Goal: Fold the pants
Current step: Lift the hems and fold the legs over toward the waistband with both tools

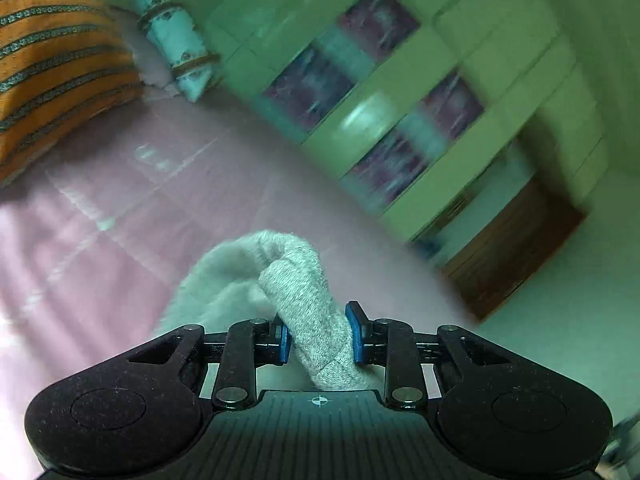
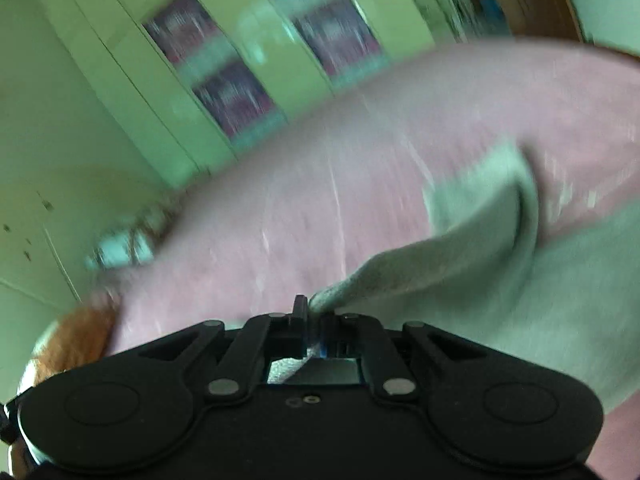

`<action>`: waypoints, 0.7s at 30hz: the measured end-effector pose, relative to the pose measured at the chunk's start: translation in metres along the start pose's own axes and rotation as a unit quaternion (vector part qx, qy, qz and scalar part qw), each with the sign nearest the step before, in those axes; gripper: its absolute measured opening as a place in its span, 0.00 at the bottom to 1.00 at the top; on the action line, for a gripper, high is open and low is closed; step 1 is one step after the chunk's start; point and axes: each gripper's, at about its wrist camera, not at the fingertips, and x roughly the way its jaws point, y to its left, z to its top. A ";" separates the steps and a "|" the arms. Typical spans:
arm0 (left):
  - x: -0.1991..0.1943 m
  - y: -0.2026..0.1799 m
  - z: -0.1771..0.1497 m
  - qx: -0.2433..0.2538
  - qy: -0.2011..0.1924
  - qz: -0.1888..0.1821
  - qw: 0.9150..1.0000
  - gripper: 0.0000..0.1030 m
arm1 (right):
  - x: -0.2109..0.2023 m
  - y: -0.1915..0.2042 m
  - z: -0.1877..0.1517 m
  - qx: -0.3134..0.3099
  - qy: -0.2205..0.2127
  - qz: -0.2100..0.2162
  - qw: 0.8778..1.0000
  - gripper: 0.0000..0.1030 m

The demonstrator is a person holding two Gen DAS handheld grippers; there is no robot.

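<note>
Looking down the left wrist view, the left gripper (image 1: 320, 334) has its jaws pinching a thick grey roll of the pants (image 1: 308, 312), running forward over the pink bed (image 1: 120, 200). Right wrist view: right gripper (image 2: 314, 322) jaws pressed tight on a thin edge, pants trailing off right.

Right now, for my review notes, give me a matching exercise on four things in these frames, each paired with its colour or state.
Things:
1. left claw
2. right claw
3. bedsheet
4. striped pillow

Colour or state:
A. orange
B. pink
C. shut on a thin edge of the pants
D. clamped on a thick bunched roll of the pants

Pairs: 1-D, 2-C, 3-B, 4-A
</note>
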 end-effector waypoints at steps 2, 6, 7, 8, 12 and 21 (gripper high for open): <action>0.026 0.022 -0.018 0.006 0.098 0.083 0.992 0.28 | 0.016 -0.015 -0.020 -0.020 0.050 -0.021 0.998 0.00; 0.017 0.017 -0.025 0.011 0.082 0.076 0.994 0.28 | 0.044 -0.044 -0.060 0.016 0.141 -0.061 0.988 0.00; 0.017 0.015 -0.025 0.016 0.084 0.079 0.993 0.28 | 0.041 -0.046 -0.064 0.023 0.139 -0.060 0.988 0.00; 0.017 0.014 -0.024 0.020 0.087 0.080 0.993 0.28 | 0.041 -0.048 -0.064 0.032 0.139 -0.058 0.988 0.00; 0.019 0.010 -0.023 0.047 0.093 0.095 0.990 0.28 | 0.047 -0.042 -0.059 0.026 0.136 -0.055 0.989 0.00; -0.007 -0.031 -0.029 0.086 0.041 0.176 0.980 0.99 | 0.047 -0.034 -0.039 -0.003 0.131 -0.077 0.988 0.17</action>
